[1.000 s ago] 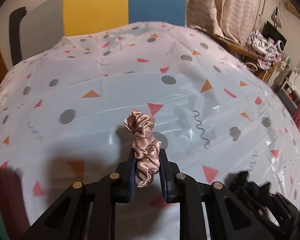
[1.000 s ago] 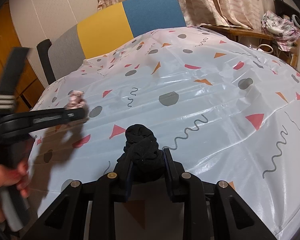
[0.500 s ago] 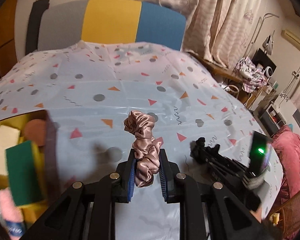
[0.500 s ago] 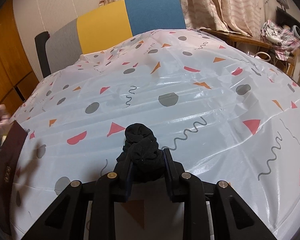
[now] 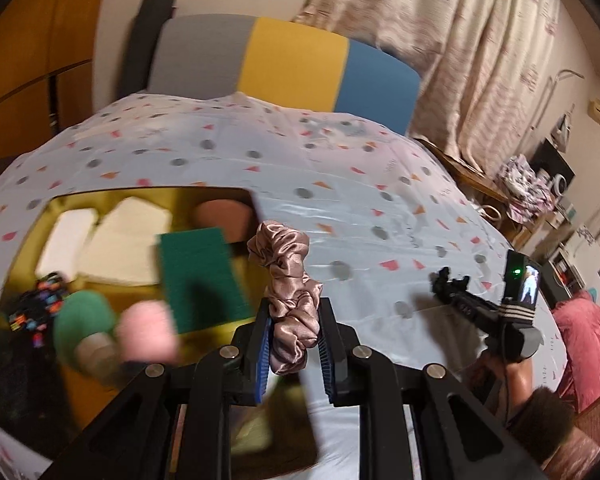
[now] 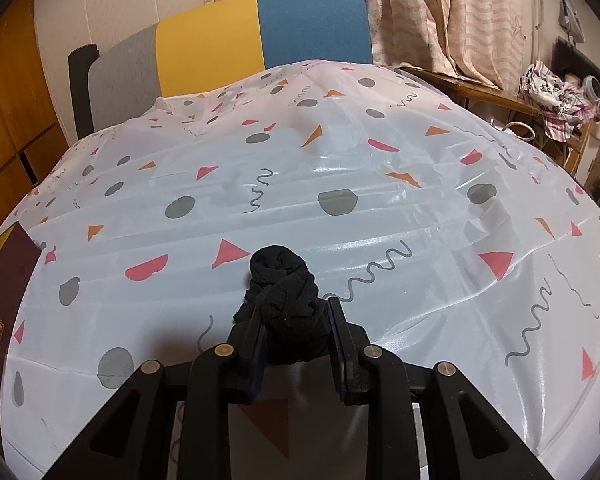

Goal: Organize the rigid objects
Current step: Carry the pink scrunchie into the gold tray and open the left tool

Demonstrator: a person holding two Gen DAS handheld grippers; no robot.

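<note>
Left claw point(image 5: 293, 344) pinching a pink satin scrunchie point(image 5: 286, 292), held above the edge of an open box point(image 5: 40, 216). Right claw point(image 6: 296, 330) pinching a black scrunchie point(image 6: 286, 300) over the surface point(image 6: 380, 208), draped in a patterned plastic cloth. Inside the box, blurred: white sponges point(image 5: 112, 248), green scouring pad point(image 5: 200, 280), pink ball point(image 5: 148, 336), green ball point(image 5: 82, 320).

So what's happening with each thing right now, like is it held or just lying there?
Pink satin scrunchie: pinched upright in the left gripper.
Black fabric scrunchie: clamped in the right gripper, above the patterned tablecloth.
Yellow-lined box: open, holding sponges and puffs.
Green scouring pad: standing in the box, blurred.
</note>
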